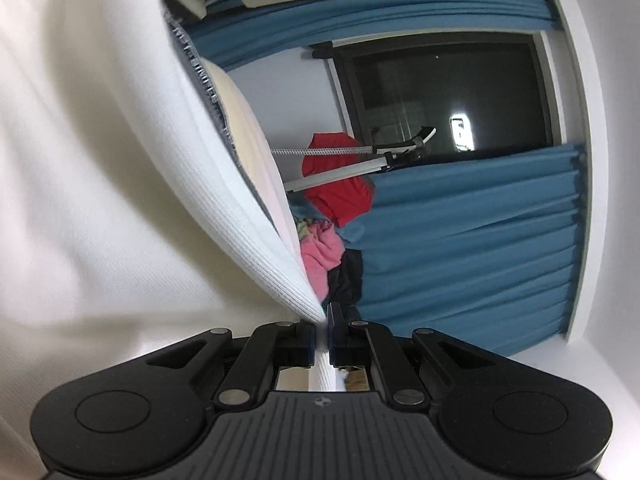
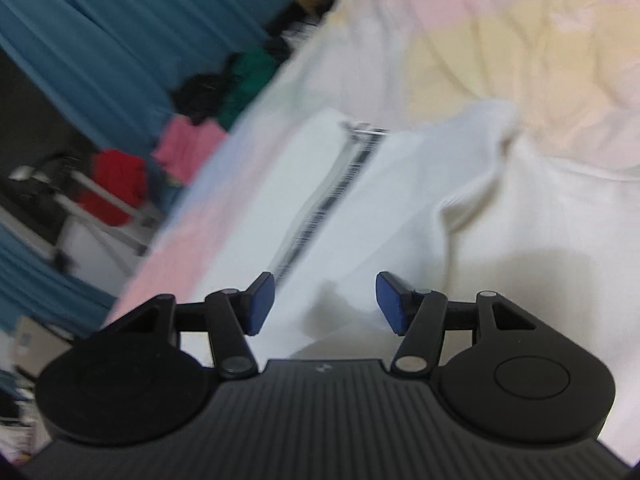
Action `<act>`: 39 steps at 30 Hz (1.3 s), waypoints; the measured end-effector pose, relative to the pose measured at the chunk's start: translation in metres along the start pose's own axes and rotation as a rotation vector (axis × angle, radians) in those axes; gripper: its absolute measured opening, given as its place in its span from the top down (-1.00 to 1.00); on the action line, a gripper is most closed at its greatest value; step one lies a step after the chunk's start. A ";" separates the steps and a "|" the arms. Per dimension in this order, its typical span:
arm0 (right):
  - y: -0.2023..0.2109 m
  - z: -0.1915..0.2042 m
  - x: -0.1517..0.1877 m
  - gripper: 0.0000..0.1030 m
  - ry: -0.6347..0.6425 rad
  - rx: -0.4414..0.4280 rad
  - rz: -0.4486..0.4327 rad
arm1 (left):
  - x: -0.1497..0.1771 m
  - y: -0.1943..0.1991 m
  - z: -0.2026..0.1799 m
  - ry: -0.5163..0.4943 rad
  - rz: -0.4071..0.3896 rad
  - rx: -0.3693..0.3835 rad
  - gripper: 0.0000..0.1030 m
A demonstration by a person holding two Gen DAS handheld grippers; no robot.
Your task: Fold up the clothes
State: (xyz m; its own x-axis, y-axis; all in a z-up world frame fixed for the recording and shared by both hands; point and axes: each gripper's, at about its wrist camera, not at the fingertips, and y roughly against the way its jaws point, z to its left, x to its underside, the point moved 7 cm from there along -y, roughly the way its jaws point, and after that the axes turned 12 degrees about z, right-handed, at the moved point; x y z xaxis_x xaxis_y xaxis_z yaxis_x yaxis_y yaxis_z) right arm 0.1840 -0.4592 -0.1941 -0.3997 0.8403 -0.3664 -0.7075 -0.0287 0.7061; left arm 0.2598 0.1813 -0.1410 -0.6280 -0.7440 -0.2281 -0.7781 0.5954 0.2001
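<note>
- The left gripper has its jaws pinched together on the ribbed edge of the white garment, which rises from the pads and fills the left of that view.
- The right gripper hangs with its blue pads wide apart, gripping nothing, just above the same white garment.
- The garment lies spread on a pastel-striped bedsheet, its zipper running away from the right gripper.
- Beyond, red clothing and pink clothing sit against blue curtains; no container can be made out.
</note>
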 end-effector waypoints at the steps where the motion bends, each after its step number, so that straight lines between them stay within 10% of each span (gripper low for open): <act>1: 0.004 -0.003 0.000 -0.16 -0.014 0.027 -0.011 | 0.001 0.002 0.000 -0.001 -0.001 -0.003 0.90; 17: 0.008 -0.024 0.015 -0.18 -0.145 0.045 0.047 | 0.014 0.024 0.010 0.009 -0.004 -0.023 0.90; 20: 0.000 -0.032 -0.006 -0.11 -0.155 0.100 -0.038 | 0.012 0.020 0.012 0.015 -0.007 -0.026 0.90; 22: -0.004 -0.026 -0.021 0.89 -0.094 0.138 -0.085 | 0.011 0.021 0.014 0.009 -0.009 -0.030 0.91; 33: 0.150 0.115 -0.001 0.89 0.267 -0.123 -0.696 | -0.003 0.052 -0.018 -0.094 -0.108 0.052 0.93; 39: 0.093 0.153 -0.058 0.88 0.265 0.059 -0.685 | -0.016 0.053 -0.008 -0.092 -0.128 0.006 0.92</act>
State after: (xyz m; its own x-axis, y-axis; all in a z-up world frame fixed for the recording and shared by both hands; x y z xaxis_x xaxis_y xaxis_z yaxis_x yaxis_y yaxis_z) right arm 0.2311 -0.4277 -0.0145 -0.0116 0.5004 -0.8657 -0.8197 0.4911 0.2949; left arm 0.2291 0.2221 -0.1192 -0.5224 -0.7828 -0.3380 -0.8515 0.4998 0.1585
